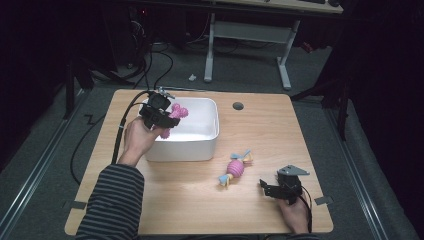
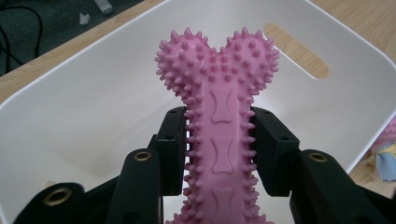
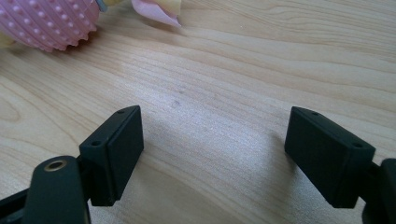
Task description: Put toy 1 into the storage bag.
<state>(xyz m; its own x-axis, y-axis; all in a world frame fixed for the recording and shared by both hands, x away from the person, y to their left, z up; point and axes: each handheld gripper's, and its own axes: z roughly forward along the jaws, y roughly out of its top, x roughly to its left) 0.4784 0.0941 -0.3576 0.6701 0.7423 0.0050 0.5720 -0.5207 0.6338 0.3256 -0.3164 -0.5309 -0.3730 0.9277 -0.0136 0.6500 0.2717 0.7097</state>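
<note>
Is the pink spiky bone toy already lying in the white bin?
Not yet: the left gripper holds the bone toy above the white bin.

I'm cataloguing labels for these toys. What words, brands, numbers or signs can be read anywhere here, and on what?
None: no readable text in any view.
The pink bone toy bears only raised bone shapes and nubs, no letters.
The white bin, the pink ball toy, the table and both grippers carry no visible writing.

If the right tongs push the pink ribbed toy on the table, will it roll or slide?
The pink ribbed toy would probably roll a little: its body looks rounded. The floppy-looking fabric ends should soon stop it. It likely grips well, being ribbed.
</note>
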